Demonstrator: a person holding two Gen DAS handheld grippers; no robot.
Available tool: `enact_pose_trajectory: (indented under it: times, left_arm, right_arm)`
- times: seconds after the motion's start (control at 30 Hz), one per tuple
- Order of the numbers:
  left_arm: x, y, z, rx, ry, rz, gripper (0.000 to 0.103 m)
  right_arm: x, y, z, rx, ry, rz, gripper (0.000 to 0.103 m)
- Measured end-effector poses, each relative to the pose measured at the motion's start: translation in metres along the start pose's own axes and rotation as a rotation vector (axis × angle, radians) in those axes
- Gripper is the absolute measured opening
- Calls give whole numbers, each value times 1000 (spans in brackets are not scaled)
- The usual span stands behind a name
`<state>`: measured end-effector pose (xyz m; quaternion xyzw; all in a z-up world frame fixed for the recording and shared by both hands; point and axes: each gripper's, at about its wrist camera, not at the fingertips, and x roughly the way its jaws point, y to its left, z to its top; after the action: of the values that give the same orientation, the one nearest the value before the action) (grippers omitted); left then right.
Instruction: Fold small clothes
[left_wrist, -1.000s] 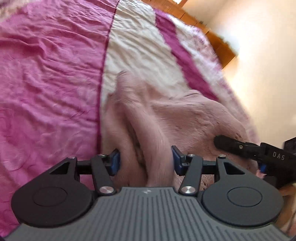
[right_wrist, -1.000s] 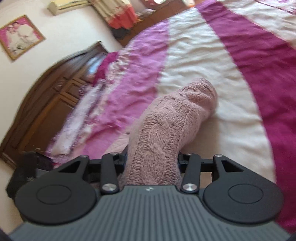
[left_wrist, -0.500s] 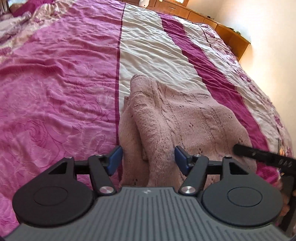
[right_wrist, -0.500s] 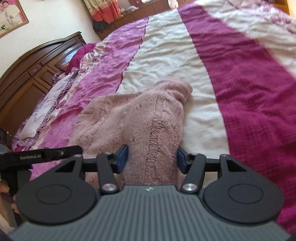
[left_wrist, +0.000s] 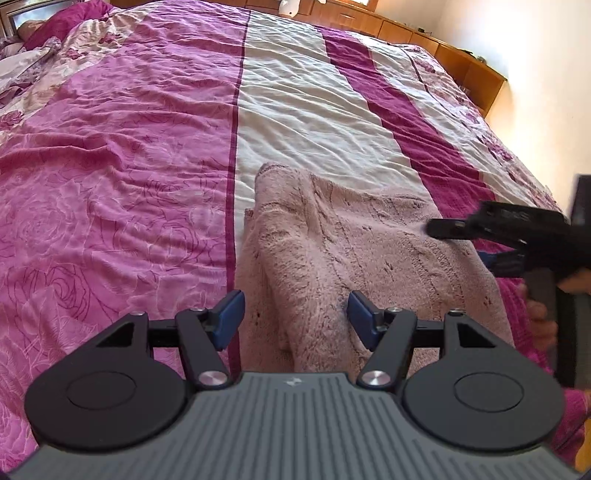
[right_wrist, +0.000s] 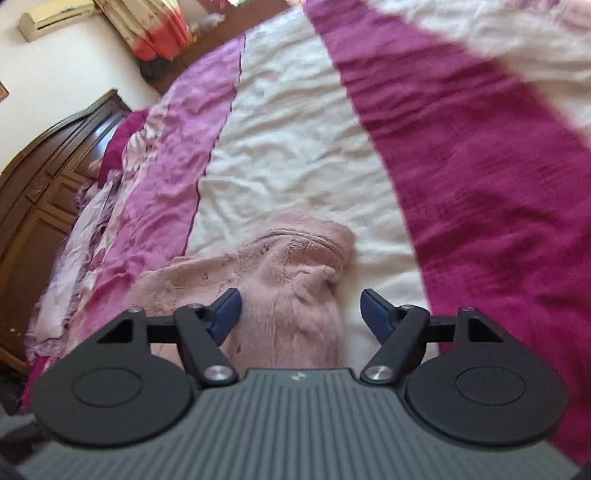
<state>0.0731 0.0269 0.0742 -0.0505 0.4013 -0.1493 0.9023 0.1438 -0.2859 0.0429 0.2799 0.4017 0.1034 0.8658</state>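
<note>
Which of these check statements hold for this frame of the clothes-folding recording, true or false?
1. The pale pink knitted sweater lies on the striped pink, white and magenta bedspread. True.
2. The left hand-held gripper is clamped shut on the sweater. False: its blue pads stand apart, knit between them unpressed.
3. The right hand-held gripper is open. True: its jaws have just been opening, with a fold of sweater between them.
4. The sweater hangs in the air. False: it rests on the bedspread.
5. A dark wooden headboard shows in the right wrist view. True.
</note>
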Motion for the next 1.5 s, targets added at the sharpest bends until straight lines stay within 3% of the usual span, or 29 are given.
enact_pose_trajectory:
  times: [0.07, 0.1, 0.17, 0.27, 0.4, 0.5, 0.63, 0.77, 1.07, 1.33, 1.5]
  left_arm:
    - [4, -1, -1, 6, 5, 10, 69]
    - [6, -1, -1, 16, 6, 24, 70]
    - [9, -3, -3, 42, 0, 55, 76]
    - [14, -4, -7, 83, -23, 97, 83]
    - [23, 0, -6, 56, -17, 82, 86]
    - [26, -2, -6, 63, -20, 101, 89]
    - [20, -6, -5, 84, -23, 121, 89]
    - [5, -14, -6, 112, -36, 156, 90]
    - [-34, -32, -15, 94, -45, 205, 91]
    - [-62, -42, -37, 36, -22, 168, 92]
    - [-67, -53, -57, 58, -16, 190, 95]
  right_arm:
    - [17, -4, 3, 22, 42, 61, 74]
    - [20, -3, 3, 12, 34, 102, 57]
    - [18, 8, 1, -87, -28, 149, 36]
    - [10, 28, -7, -314, -131, 135, 32]
    - [31, 22, -6, -349, -110, 13, 32]
    - [37, 11, -2, -252, -98, 42, 32]
    - [28, 18, -4, -240, -100, 18, 38]
    - [1, 27, -9, -215, -141, -19, 52]
    - [-70, 66, -47, -318, -242, -38, 77]
    - [-104, 83, -95, -362, -255, -73, 77]
    - [-110, 87, -128, -394, -253, -86, 78]
